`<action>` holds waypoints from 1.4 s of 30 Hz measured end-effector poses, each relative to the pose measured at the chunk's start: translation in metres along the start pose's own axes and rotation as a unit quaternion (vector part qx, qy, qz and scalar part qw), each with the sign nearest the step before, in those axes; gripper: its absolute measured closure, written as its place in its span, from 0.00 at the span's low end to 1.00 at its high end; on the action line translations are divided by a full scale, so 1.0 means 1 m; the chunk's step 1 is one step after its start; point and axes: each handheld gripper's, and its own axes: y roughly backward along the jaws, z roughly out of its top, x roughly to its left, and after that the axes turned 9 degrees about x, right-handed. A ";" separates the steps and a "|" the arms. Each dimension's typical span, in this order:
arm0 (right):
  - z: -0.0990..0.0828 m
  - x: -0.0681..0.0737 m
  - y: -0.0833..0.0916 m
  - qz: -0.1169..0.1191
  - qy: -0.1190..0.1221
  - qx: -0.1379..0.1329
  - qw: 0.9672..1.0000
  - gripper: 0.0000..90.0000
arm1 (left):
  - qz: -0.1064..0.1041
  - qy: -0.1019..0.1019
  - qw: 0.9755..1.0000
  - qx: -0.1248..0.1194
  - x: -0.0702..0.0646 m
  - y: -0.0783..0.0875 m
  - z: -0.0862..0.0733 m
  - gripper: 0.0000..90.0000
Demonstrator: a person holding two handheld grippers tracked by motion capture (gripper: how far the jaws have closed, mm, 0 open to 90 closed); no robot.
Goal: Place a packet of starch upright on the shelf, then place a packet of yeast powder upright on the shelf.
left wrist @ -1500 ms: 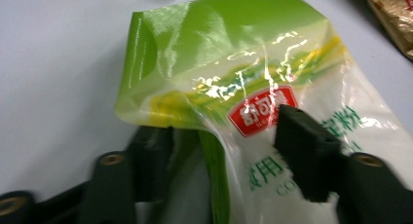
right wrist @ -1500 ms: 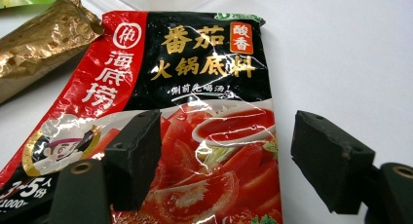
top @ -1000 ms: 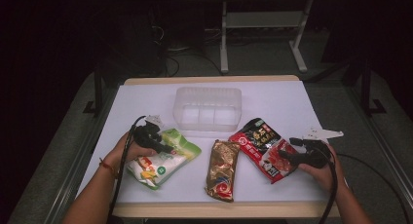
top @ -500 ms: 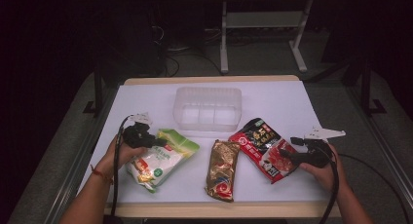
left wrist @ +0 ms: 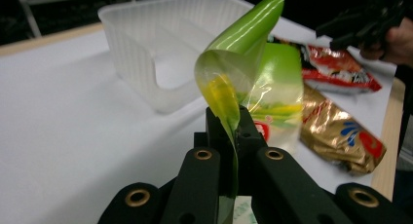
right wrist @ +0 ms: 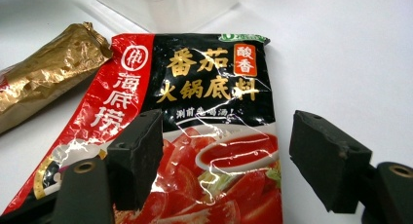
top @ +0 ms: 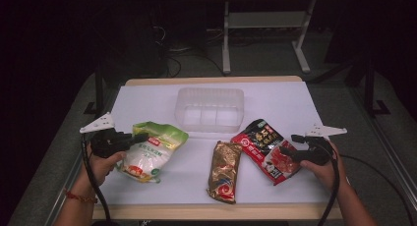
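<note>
My left gripper [top: 138,137] is shut on the top edge of a green and white packet [top: 151,151] at the left of the table. In the left gripper view the green film [left wrist: 243,63] curls up from between the closed jaws [left wrist: 229,136], with the rest of the packet hanging toward the table. My right gripper [top: 287,144] is open at the right, low over a red and black soup-base packet [top: 263,146]. In the right gripper view that packet [right wrist: 214,97] lies between and beyond the spread jaws [right wrist: 226,146], untouched by the pads.
A clear plastic tub [top: 210,109] stands at the middle back of the white tabletop [top: 147,100]. A gold packet [top: 224,171] lies between the green and the red packets. The table's wooden front edge [top: 216,212] runs near both forearms.
The left gripper has moved left and up, and the green packet's top edge has come up off the table with it. The right hand and its gripper have stayed put.
</note>
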 end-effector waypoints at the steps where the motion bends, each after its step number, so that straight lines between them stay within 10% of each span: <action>1: 0.001 0.000 0.000 -0.002 0.000 0.000 1.000 0.31 | 0.000 -0.001 1.000 -0.003 -0.002 0.001 0.001 1.00; 21: 0.002 -0.003 0.000 -0.006 -0.006 -0.008 1.000 0.30 | 0.002 0.039 0.996 -0.084 -0.009 0.010 0.006 1.00; 35: -0.003 -0.003 0.005 -0.009 -0.012 -0.012 1.000 0.30 | -0.024 0.075 0.983 -0.168 -0.024 0.004 0.037 1.00; 42: 0.000 0.000 0.005 -0.007 -0.008 -0.013 1.000 0.30 | -0.020 0.075 0.980 -0.181 -0.033 -0.015 0.069 1.00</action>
